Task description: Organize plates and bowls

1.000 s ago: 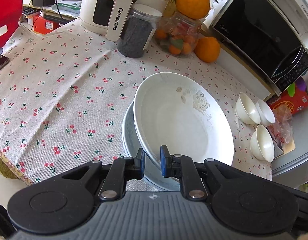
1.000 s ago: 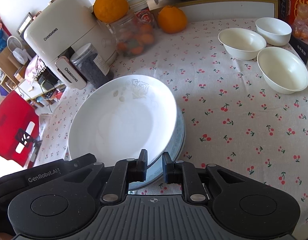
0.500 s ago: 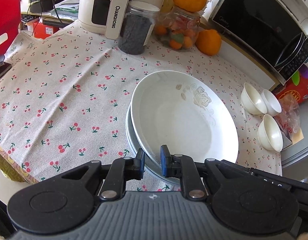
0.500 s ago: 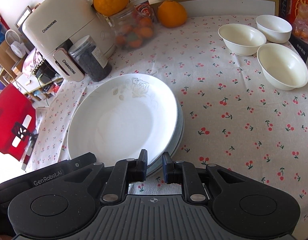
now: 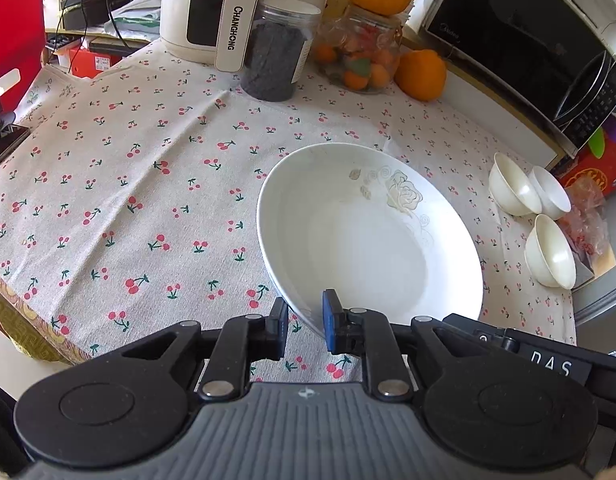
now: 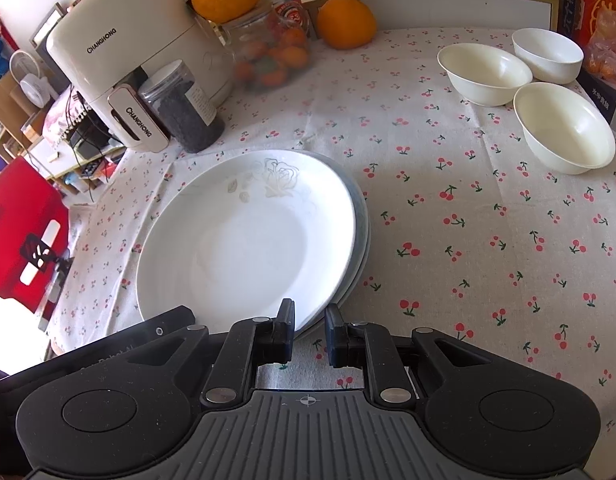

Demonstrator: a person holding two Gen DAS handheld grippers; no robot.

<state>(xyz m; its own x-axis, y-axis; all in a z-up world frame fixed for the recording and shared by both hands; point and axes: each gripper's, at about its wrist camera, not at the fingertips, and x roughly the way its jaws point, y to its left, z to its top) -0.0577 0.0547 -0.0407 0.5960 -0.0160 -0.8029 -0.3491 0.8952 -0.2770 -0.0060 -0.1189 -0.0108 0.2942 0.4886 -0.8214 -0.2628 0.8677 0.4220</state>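
A white plate with a rose print is held at its near rim by both grippers. My left gripper is shut on its rim. In the right wrist view my right gripper is shut on the same plate, which sits over a second plate whose bluish rim shows at its right side. Three small white bowls stand loose at the far right of the cherry-print tablecloth; they also show in the left wrist view.
At the back stand a cream air fryer, a dark-filled jar, a glass jar of fruit with an orange on top and another orange beside it. A microwave stands at the right. A red chair is left of the table.
The rose plate has moved down onto the second plate and now covers it almost fully in the left wrist view. Both grippers stayed shut on its rim.
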